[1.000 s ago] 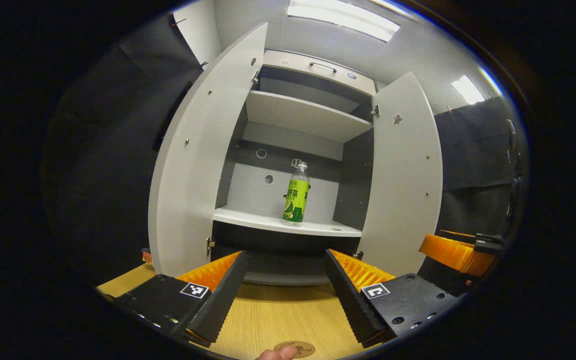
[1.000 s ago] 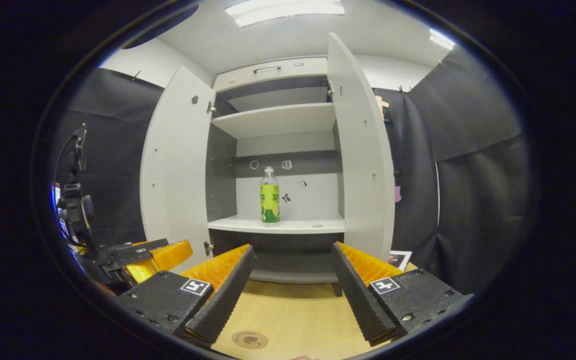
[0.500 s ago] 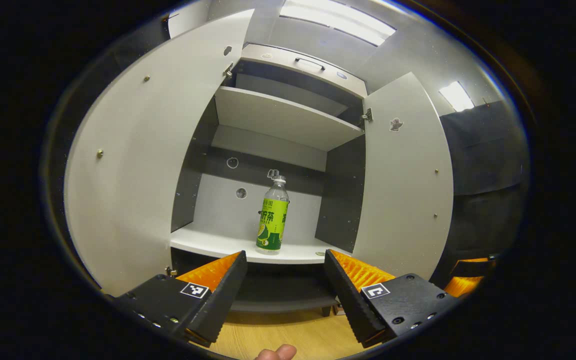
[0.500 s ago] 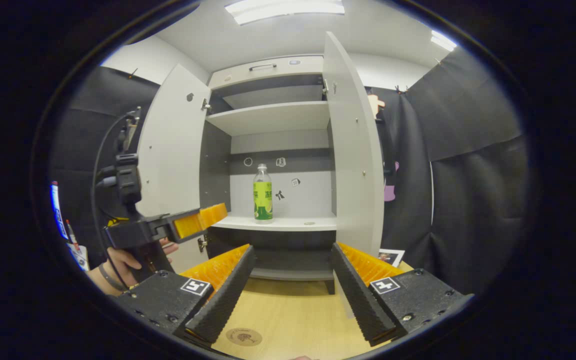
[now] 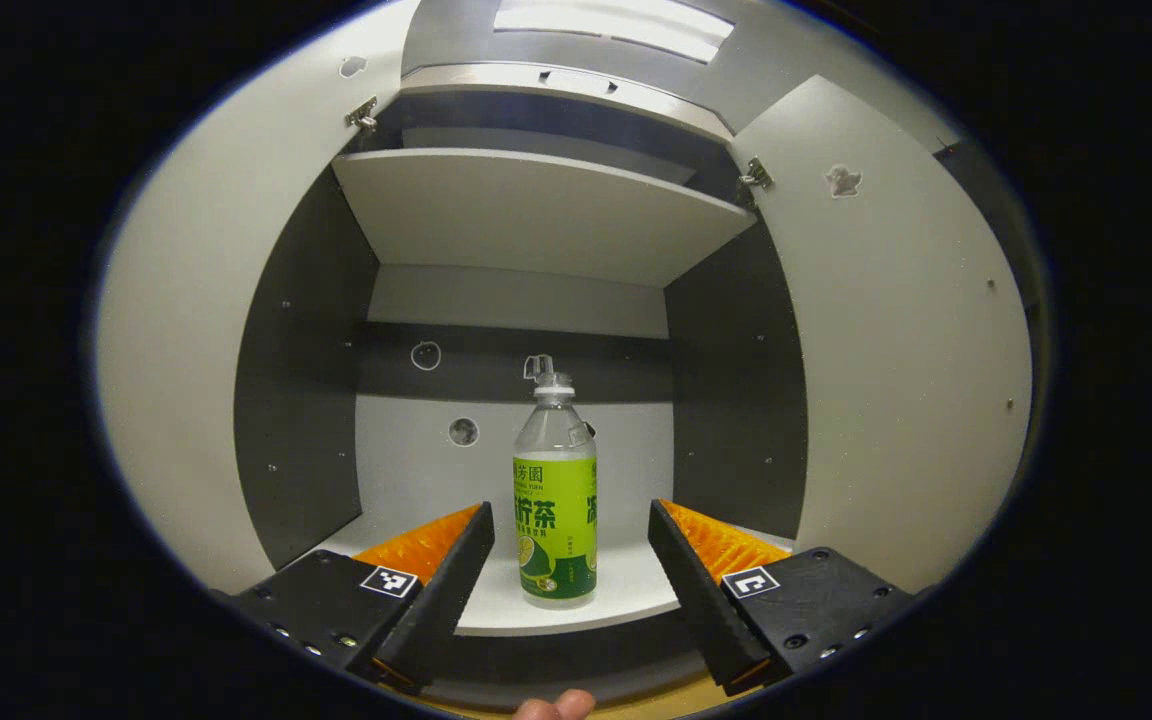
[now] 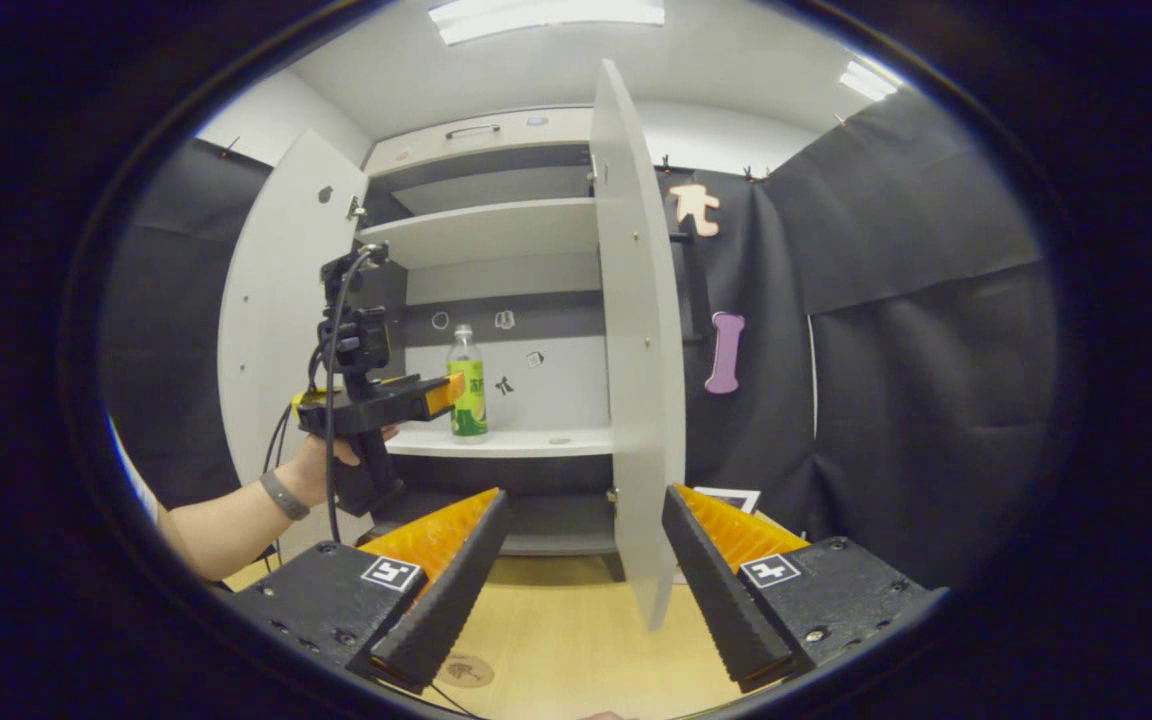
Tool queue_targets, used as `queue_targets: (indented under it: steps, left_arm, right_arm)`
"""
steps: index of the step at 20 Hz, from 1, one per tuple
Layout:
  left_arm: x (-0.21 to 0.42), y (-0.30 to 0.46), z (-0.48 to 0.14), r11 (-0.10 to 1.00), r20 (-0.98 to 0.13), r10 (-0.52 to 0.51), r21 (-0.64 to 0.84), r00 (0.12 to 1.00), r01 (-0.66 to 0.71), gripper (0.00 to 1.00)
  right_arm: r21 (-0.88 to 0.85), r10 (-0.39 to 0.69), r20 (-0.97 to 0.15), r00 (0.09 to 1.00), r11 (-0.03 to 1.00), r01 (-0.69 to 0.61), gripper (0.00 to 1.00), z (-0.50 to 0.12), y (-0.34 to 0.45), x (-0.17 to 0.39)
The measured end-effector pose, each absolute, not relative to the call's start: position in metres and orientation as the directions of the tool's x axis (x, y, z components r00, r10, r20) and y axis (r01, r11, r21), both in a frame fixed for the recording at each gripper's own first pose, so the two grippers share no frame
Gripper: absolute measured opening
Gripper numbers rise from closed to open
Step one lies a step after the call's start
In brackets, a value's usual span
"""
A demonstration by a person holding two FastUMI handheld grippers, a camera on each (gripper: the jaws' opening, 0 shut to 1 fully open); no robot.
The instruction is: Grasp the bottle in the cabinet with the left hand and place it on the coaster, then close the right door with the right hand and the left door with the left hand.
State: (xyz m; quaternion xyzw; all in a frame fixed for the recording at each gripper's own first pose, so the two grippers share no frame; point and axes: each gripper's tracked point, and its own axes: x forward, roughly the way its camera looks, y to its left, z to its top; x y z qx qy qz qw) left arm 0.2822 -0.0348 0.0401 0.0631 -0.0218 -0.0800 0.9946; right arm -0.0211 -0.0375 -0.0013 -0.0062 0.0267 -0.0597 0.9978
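Note:
A clear bottle (image 5: 555, 500) with a green label and a white cap stands upright on the cabinet's white lower shelf (image 5: 626, 585). My left gripper (image 5: 568, 512) is open at shelf height. The bottle is in line with the gap between its fingers, close to the tips and untouched. In the right gripper view the left gripper (image 6: 441, 393) is held by a hand (image 6: 331, 465) just in front of the bottle (image 6: 468, 385). My right gripper (image 6: 586, 493) is open and empty over the wooden table (image 6: 576, 640). A round coaster (image 6: 463, 668) lies on the table, partly behind a finger.
Both cabinet doors stand open: the left door (image 6: 271, 320) and the right door (image 6: 636, 350), whose edge faces my right gripper. An upper shelf (image 5: 536, 210) spans the cabinet. A printed card (image 6: 726, 497) lies on the table behind the right door.
My left gripper has moved up and forward into the cabinet opening, so the bottle now looms close between its fingers. The right gripper has swung to the right, toward the right door's edge.

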Motion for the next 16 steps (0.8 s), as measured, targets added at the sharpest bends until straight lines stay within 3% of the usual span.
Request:
queue_targets:
  steps: [9,14,15,16]
  left_arm:
    - [0.353,-0.026,0.024,0.993,-0.003,-0.049,0.112,0.999,0.049,0.95]
    - [0.369,-0.016,0.029,0.995,-0.017,-0.040,0.094,0.999,0.041,0.94]
    - [0.369,-0.016,0.029,0.995,-0.013,-0.033,0.096,0.999,0.034,0.90]
    - [0.369,-0.016,0.027,0.995,-0.019,-0.038,0.096,0.999,0.039,0.76]
  right_arm:
    - [-0.008,-0.195,-0.051,0.979,0.981,0.195,1.00,-0.002,-0.056,-0.030]
    - [-0.014,-0.217,-0.055,0.975,0.976,0.216,1.00,-0.002,-0.059,-0.033]
    - [-0.011,-0.220,-0.056,0.974,0.976,0.219,1.00,-0.003,-0.059,-0.033]
    - [-0.007,-0.220,-0.055,0.974,0.976,0.220,1.00,-0.003,-0.059,-0.033]
